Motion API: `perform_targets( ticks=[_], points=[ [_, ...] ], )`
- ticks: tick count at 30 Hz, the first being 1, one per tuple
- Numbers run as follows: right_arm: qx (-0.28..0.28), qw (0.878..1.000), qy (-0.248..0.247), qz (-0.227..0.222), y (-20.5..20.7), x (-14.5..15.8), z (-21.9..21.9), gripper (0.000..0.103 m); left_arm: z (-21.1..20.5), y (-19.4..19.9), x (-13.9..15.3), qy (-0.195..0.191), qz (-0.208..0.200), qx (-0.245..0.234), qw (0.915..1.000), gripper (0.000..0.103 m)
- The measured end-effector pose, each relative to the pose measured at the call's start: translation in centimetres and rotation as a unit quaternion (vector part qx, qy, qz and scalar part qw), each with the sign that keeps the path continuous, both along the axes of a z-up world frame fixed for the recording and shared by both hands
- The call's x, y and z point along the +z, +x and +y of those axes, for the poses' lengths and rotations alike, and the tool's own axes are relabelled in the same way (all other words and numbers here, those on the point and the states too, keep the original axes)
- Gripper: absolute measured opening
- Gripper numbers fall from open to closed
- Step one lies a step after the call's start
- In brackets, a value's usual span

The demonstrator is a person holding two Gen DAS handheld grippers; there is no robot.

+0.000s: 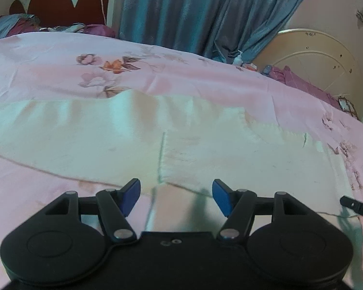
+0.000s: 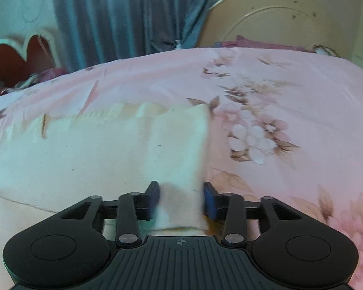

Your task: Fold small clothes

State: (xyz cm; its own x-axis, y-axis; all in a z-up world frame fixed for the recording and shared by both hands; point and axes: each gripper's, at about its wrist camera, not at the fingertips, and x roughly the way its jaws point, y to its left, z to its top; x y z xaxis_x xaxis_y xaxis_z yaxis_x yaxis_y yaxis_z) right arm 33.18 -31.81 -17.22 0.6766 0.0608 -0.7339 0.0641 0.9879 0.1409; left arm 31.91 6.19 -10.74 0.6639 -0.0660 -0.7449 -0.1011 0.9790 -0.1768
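A cream-white small garment lies spread flat on the pink floral bedspread. My left gripper is open, its blue pads apart over the garment's near edge, and a fold of cloth lies between them. In the right wrist view the garment fills the left half, with its right edge running down toward me. My right gripper is open, and a strip of the garment's right corner lies between its blue pads without being pinched. The tip of the right gripper shows at the far right of the left wrist view.
The bedspread covers the whole bed. A red headboard with white trim and blue curtains stand behind it. A cream round headboard and purple bedding lie at the far right. A small bottle stands by the curtain.
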Motion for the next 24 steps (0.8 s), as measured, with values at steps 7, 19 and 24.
perform_targets(
  ticks=[7, 19, 24],
  points=[
    [-0.004, 1.000, 0.012, -0.016, -2.0, 3.2, 1.0, 0.039, 3.6, -2.7, 1.5, -0.014, 0.001, 0.040, 0.9991, 0.069],
    [0.107, 0.992, 0.043, -0.055, -3.4, 6.9, 12.4, 0.062, 13.4, -6.1, 2.4, -0.022, 0.004, 0.144, 0.9894, 0.076],
    [0.139, 0.988, 0.052, -0.052, -2.9, 6.8, 16.7, 0.062, 17.9, -6.5, 2.0, -0.028, 0.005, 0.187, 0.9819, 0.075]
  ],
)
